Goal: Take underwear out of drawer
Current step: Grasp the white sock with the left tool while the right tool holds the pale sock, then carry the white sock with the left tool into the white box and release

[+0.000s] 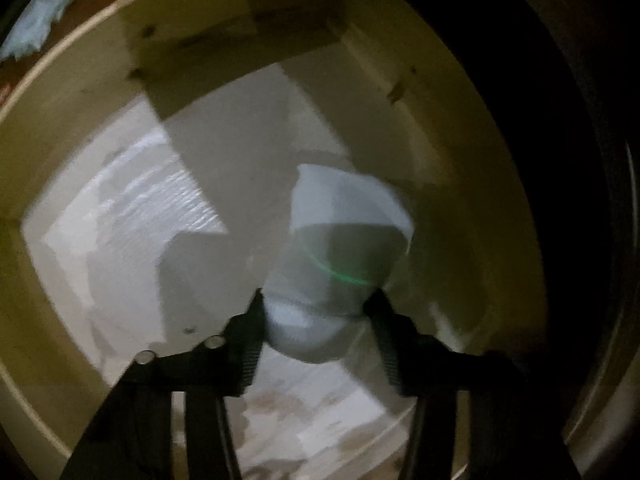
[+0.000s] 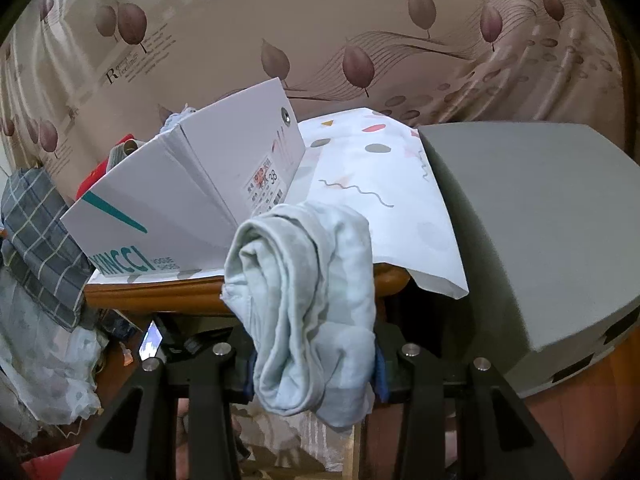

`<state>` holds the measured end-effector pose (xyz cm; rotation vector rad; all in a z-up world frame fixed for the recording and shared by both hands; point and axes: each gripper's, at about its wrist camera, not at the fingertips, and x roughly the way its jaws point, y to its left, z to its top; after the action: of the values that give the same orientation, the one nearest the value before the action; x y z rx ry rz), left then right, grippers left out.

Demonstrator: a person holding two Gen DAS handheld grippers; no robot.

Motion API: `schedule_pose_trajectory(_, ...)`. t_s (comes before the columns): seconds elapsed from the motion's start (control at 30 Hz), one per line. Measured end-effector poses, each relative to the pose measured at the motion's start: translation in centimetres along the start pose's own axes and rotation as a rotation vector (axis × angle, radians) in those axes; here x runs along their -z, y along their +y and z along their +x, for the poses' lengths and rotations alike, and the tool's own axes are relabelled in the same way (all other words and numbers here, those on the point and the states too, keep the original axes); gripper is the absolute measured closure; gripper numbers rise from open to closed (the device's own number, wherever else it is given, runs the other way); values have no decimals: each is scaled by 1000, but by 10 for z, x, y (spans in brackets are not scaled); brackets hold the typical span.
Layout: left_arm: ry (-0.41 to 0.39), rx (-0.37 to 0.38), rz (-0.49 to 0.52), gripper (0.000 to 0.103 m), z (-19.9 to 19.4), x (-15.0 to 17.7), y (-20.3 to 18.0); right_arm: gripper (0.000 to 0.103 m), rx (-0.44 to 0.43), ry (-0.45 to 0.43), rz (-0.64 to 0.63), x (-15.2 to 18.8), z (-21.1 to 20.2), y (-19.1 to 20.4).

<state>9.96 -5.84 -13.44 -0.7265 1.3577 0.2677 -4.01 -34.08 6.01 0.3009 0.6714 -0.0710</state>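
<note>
In the left wrist view my left gripper (image 1: pixel 314 312) is inside a pale wooden drawer (image 1: pixel 80 92) and is shut on a rolled light-coloured underwear (image 1: pixel 340 248). The view is dim and blurred. In the right wrist view my right gripper (image 2: pixel 314 364) is shut on a rolled pale blue underwear (image 2: pixel 304 292), held up in front of a wooden table edge (image 2: pixel 160 296).
The drawer floor is lined with white paper (image 1: pixel 132 216). On the table stand a white shoe box (image 2: pixel 188 188), a patterned white cloth (image 2: pixel 380 184) and a grey box (image 2: pixel 540 220). Checked cloth (image 2: pixel 36 216) hangs at the left. A leaf-print curtain (image 2: pixel 320 20) is behind.
</note>
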Motion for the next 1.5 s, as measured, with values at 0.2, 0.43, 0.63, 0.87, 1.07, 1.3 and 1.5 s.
schedule_pose_trajectory(0.2, 69, -82, -36, 65, -13, 16, 21, 61, -3, 1, 3, 0, -1, -1)
schedule_pose_trajectory(0.43, 123, -123, -31, 35, 0, -6, 10, 61, 2, 4, -2, 0, -1, 0)
schedule_pose_trajectory(0.63, 115, -165, 31, 57, 10, -10, -10, 61, 10, 10, -7, 0, 2, 2)
schedule_pose_trajectory(0.87, 110, -181, 114, 68, -12, -5, 0, 61, 12, 5, -9, 0, 1, 3)
schedule_pose_trajectory(1.07, 109, -197, 153, 69, -35, 6, 6, 61, 28, 4, -24, 2, 3, 4)
schedule_pose_trajectory(1.3, 80, -171, 240, 69, -68, 37, -9, 61, 44, 11, -35, 6, 6, 5)
schedule_pose_trajectory(1.5, -18, -161, 416, 69, -95, 37, -4, 61, 63, 21, -42, 8, 9, 4)
